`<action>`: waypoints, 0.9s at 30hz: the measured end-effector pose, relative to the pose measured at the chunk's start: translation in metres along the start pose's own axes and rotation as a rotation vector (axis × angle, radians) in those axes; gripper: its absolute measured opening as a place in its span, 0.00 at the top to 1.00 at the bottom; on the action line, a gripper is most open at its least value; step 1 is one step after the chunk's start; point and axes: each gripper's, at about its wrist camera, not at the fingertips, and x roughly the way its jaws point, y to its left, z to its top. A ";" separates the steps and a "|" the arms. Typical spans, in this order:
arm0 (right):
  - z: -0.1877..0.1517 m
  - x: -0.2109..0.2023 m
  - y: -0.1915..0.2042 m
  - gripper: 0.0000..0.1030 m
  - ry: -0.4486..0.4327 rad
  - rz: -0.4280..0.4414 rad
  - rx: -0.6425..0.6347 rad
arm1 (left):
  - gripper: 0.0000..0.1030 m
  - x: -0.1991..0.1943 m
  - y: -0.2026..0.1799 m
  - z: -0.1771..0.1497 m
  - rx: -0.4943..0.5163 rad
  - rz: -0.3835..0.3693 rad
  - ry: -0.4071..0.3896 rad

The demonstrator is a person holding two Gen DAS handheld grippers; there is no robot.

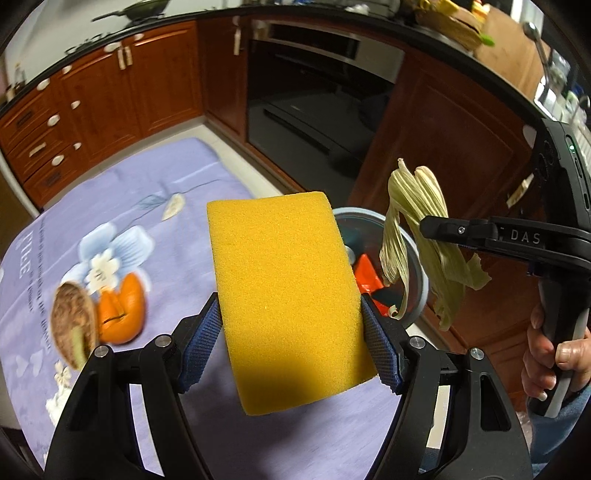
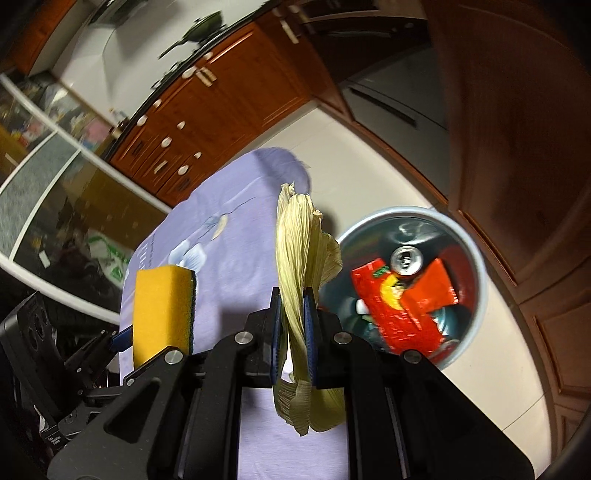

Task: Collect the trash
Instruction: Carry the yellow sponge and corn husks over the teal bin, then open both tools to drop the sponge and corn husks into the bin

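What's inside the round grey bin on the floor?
The bin holds a drink can standing top up and crumpled red wrappers. A small white bit peeks out beside them. Whatever lies underneath the wrappers is covered, so I cannot tell.

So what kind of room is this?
Most likely a home kitchen: a built-in oven sits among wooden cabinets, and a frying pan rests up on the dark countertop.
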 end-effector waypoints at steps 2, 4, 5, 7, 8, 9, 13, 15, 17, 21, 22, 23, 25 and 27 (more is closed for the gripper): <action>0.002 -0.002 -0.015 0.89 -0.004 -0.006 0.025 | 0.29 0.008 -0.012 0.006 0.019 -0.008 0.012; 0.003 -0.004 -0.032 0.89 -0.005 -0.018 0.051 | 0.29 0.019 -0.027 0.013 0.044 -0.022 0.025; 0.003 -0.005 -0.037 0.89 -0.004 -0.023 0.059 | 0.29 0.022 -0.033 0.014 0.053 -0.026 0.029; 0.004 -0.007 -0.052 0.89 -0.001 -0.038 0.081 | 0.29 0.035 -0.046 0.020 0.075 -0.044 0.047; 0.004 -0.008 -0.058 0.89 0.001 -0.043 0.088 | 0.29 0.040 -0.051 0.021 0.082 -0.049 0.055; 0.005 -0.008 -0.064 0.89 0.004 -0.051 0.096 | 0.29 0.048 -0.057 0.023 0.093 -0.057 0.066; 0.008 -0.011 -0.084 0.89 0.007 -0.073 0.128 | 0.28 0.074 -0.076 0.029 0.116 -0.077 0.106; 0.009 -0.012 -0.095 0.89 0.008 -0.082 0.141 | 0.28 0.085 -0.082 0.032 0.124 -0.086 0.124; 0.011 -0.012 -0.100 0.89 0.013 -0.087 0.153 | 0.28 0.095 -0.086 0.035 0.134 -0.091 0.138; 0.012 -0.007 -0.108 0.89 0.025 -0.091 0.168 | 0.25 0.112 -0.094 0.040 0.141 -0.088 0.157; 0.013 -0.005 -0.109 0.89 0.028 -0.091 0.170 | 0.20 0.116 -0.094 0.041 0.139 -0.088 0.164; 0.013 -0.003 -0.110 0.89 0.032 -0.090 0.172 | 0.17 0.119 -0.094 0.042 0.134 -0.085 0.170; 0.014 0.001 -0.111 0.89 0.041 -0.088 0.174 | 0.10 0.121 -0.092 0.042 0.124 -0.077 0.169; 0.014 0.005 -0.113 0.89 0.048 -0.088 0.174 | 0.10 0.122 -0.091 0.044 0.124 -0.071 0.169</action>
